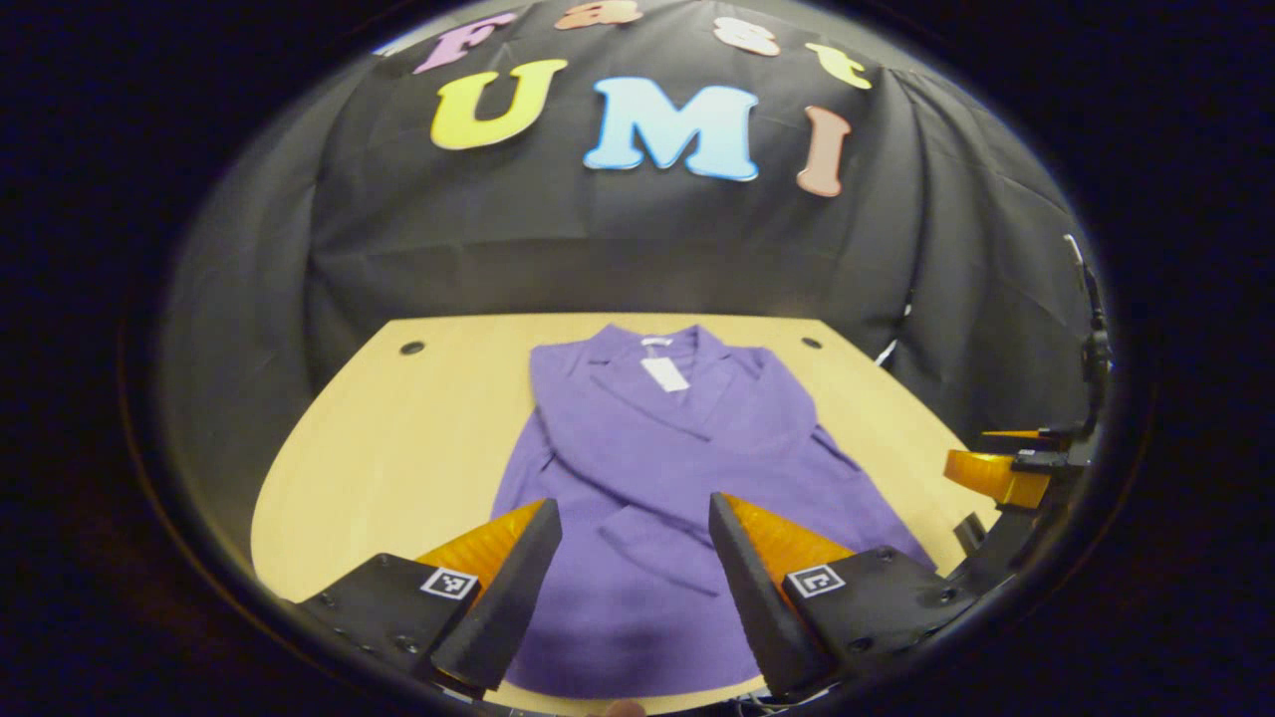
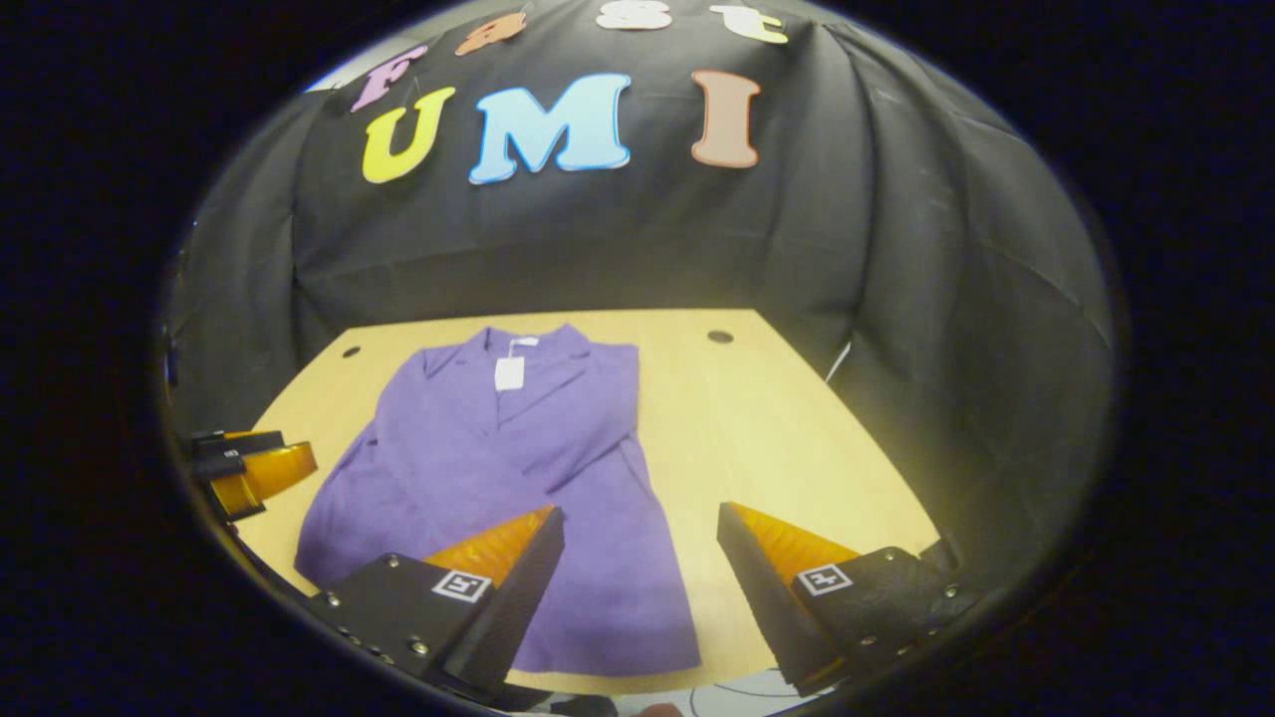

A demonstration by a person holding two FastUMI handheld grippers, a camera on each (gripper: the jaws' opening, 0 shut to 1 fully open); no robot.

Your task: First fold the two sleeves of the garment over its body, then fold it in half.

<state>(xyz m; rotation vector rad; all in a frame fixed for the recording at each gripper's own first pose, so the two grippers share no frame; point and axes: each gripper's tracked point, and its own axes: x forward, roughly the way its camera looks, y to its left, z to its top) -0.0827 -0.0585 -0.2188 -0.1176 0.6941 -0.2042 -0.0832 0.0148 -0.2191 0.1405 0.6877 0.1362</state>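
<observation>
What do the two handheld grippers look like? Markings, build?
Both the left gripper and right gripper have two wedge-shaped fingers on black, screw-studded mounts, each mount carrying a small square black-and-white tag. Cables and sleeves can't be made out.

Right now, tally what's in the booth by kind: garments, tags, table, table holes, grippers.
Purple garment: 1
White tag at its collar: 1
Wooden table: 1
Table holes: 2
Grippers, left gripper and right gripper: 2
Total: 7

Black screw-studded claw (image 1: 633, 523) mounts with square black-and-white marker tags
</observation>
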